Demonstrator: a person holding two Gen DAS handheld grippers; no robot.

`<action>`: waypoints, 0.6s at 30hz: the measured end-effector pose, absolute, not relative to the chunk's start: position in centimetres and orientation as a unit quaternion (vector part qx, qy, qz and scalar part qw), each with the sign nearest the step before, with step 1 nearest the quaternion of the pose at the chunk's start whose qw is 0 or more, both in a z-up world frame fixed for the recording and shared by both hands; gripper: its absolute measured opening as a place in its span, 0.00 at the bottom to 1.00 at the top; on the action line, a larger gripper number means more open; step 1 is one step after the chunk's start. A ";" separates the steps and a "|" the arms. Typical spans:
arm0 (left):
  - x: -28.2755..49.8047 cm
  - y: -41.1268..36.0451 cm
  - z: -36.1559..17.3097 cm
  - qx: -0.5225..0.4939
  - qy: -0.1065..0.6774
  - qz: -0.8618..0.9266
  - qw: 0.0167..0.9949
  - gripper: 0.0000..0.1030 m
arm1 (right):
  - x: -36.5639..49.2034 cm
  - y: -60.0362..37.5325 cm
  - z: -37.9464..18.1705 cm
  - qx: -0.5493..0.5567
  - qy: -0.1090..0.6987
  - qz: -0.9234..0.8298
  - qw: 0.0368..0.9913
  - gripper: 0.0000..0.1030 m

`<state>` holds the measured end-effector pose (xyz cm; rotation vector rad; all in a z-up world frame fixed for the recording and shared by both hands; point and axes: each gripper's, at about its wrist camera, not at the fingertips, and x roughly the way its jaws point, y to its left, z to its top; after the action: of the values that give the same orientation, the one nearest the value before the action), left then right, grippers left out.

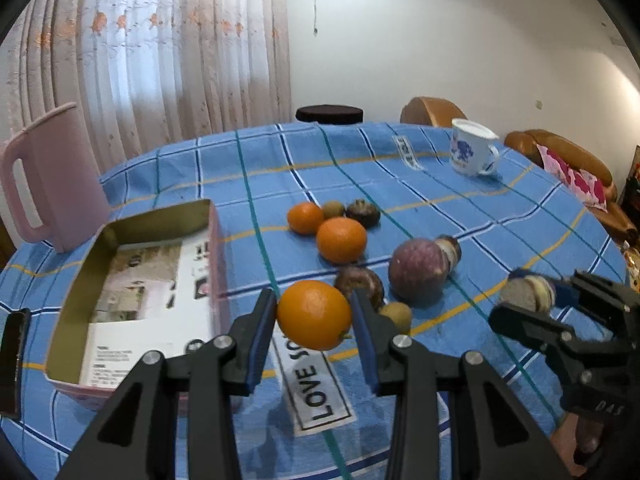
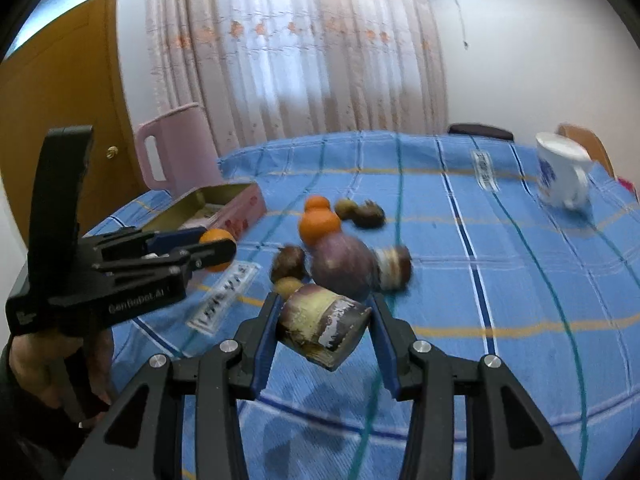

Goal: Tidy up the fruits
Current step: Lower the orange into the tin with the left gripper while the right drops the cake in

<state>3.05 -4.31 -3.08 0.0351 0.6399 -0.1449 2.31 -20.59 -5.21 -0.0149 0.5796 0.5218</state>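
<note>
Both grippers hold fruit above the blue checked counter point(image 1: 440, 208).

The left gripper point(image 1: 314, 316) has its fingers point(image 1: 262, 320) clamped on an orange point(image 1: 314, 314), lifted just right of the open pink box point(image 1: 214, 240), which lies near a pink jug point(image 1: 48, 176). The right gripper point(image 2: 324, 324) has its fingers point(image 2: 266, 328) closed on a purple-and-cream cut fruit piece point(image 2: 324, 326), held tilted off the cloth. On the counter, near the middle, lie two more oranges point(image 1: 341, 239), touching each other, a large purple fruit point(image 1: 418, 270), a second cut piece point(image 1: 450, 250) against it, a few small dark and brownish fruits point(image 1: 360, 284), and a white mug point(image 1: 472, 148) far back, well apart from them.
</note>
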 end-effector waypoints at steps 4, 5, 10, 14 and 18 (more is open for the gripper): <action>2.7 -2.7 -2.0 0.009 0.299 -0.057 0.953 0.38 | 3.2 -18.6 -2.9 -0.026 0.266 0.281 0.922 0.44; 2.6 -2.2 -1.7 0.008 0.296 -0.052 0.954 0.38 | 3.4 -17.9 -2.3 -0.034 0.260 0.287 0.922 0.44; 2.7 0.1 -0.7 0.004 0.283 -0.030 0.959 0.38 | 4.9 -15.2 0.2 -0.050 0.243 0.314 0.916 0.44; 3.0 2.3 -0.1 -0.003 0.276 -0.009 0.961 0.38 | 6.9 -13.0 1.5 -0.052 0.242 0.335 0.909 0.44; 4.0 4.6 0.1 -0.012 0.277 0.008 0.961 0.38 | 8.4 -10.9 2.3 -0.067 0.239 0.344 0.906 0.44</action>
<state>4.00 4.61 0.09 -0.0235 0.5609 0.0163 8.42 -10.86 2.25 -0.1391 0.4930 0.7108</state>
